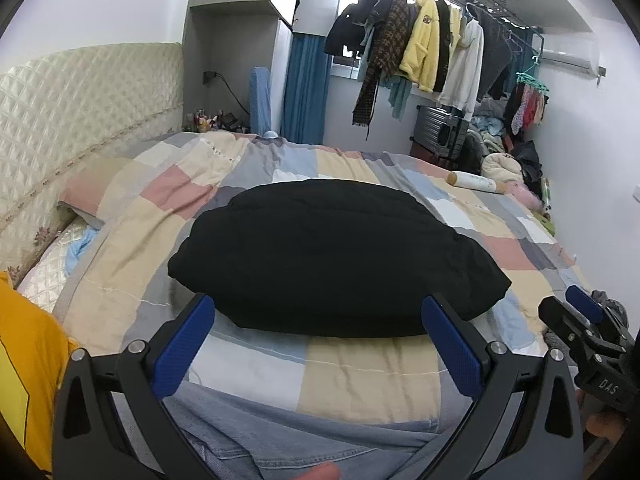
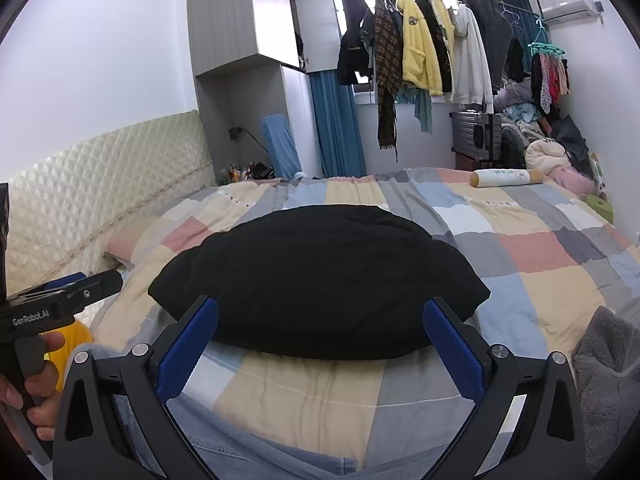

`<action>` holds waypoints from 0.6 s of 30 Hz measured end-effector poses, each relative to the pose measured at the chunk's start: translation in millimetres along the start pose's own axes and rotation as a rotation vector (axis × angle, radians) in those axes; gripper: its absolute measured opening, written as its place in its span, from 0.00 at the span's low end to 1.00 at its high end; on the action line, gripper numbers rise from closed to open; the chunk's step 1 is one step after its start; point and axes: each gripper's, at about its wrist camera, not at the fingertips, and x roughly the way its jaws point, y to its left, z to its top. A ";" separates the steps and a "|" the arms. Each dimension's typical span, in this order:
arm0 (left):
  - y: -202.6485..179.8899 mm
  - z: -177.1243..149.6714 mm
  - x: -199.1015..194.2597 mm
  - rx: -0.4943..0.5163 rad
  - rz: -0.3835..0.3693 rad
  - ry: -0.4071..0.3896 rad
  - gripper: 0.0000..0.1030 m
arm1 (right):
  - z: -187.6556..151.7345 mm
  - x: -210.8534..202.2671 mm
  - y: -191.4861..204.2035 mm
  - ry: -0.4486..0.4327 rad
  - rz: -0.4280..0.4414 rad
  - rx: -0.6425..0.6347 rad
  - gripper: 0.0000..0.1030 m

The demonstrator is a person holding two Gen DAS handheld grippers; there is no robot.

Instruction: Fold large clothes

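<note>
A black garment (image 1: 332, 256) lies folded into a thick rectangular bundle on the patchwork bed cover (image 1: 360, 376); it also shows in the right wrist view (image 2: 316, 280). My left gripper (image 1: 318, 312) is open and empty, held just short of the bundle's near edge, not touching it. My right gripper (image 2: 320, 314) is open and empty too, at the same near edge. Each gripper shows in the other's view: the right at the right edge (image 1: 580, 316), the left at the left edge (image 2: 76, 286).
A quilted cream headboard (image 1: 76, 120) is on the left. A white cylinder bottle (image 2: 506, 178) lies at the far right of the bed. A rack of hanging clothes (image 2: 424, 52) and a suitcase (image 2: 478, 132) stand behind. A grey fleece (image 2: 608, 380) lies near right; a yellow cloth (image 1: 24, 364) near left.
</note>
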 end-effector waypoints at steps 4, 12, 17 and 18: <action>1.7 0.3 0.5 -0.008 0.014 0.007 1.00 | 0.0 -1.8 -1.5 -0.005 -0.003 0.004 1.00; 2.9 0.9 1.4 -0.012 0.017 0.017 1.00 | -0.3 -1.9 -3.3 -0.014 -0.014 0.015 1.00; 2.9 -1.0 4.5 -0.013 0.016 0.028 1.00 | -3.0 1.4 -4.6 -0.002 -0.034 0.009 1.00; 3.0 -1.1 5.2 -0.012 0.021 0.031 1.00 | -3.3 1.5 -5.2 -0.002 -0.033 0.013 1.00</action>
